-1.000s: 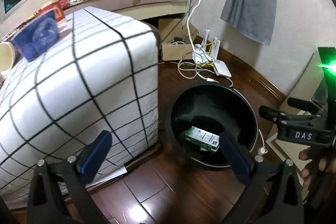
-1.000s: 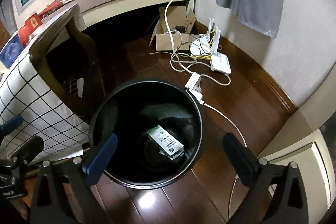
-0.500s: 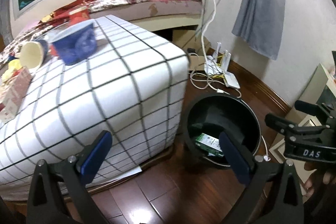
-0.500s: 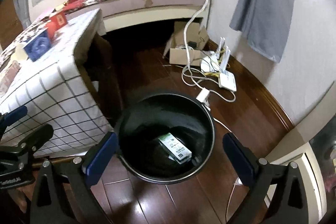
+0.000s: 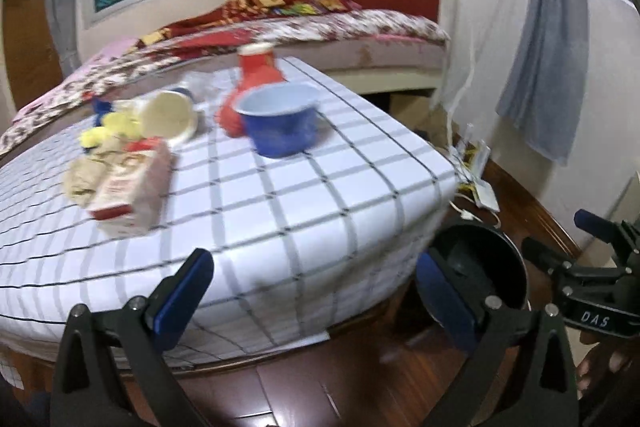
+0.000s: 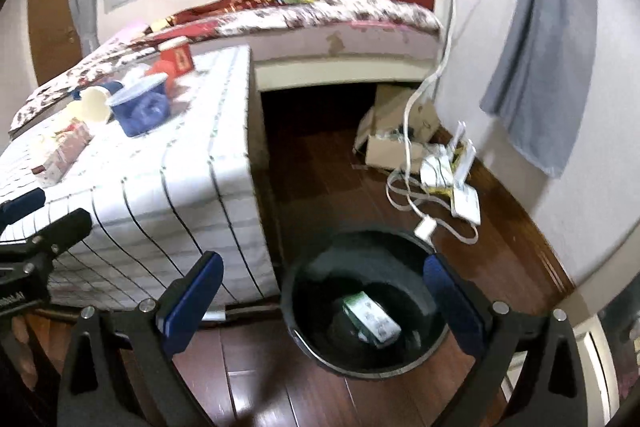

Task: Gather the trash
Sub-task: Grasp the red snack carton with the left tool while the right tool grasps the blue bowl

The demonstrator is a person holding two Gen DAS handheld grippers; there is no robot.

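While both cameras have risen since the earlier frames, the checked white tabletop (image 5: 304,195) now fills the centre of the left wrist view instead of showing mostly its hanging side. Left hand-held gripper (image 5: 316,291): blue-padded jaws spread wide, nothing between them, low centre of frame above the cloth's near edge. Right hand-held gripper (image 6: 320,295): jaws likewise wide apart and empty, low in its frame above the round black plastic bin (image 6: 364,307) on the wooden floor (image 6: 320,171).

A green-and-white carton (image 6: 372,317) lies flat in the bin's bottom, as before. Trash on the tabletop, newly in full view at left of frame: a red-and-white paper carton (image 5: 130,187) on its side, a tipped cream paper cup (image 5: 170,113), crumpled yellow scraps (image 5: 108,131), a red carton (image 5: 256,79) behind a blue enamel mug (image 5: 280,123). Motion blur softens details. The bin has shifted to the lower right of the left view, partly hidden by the right jaw.
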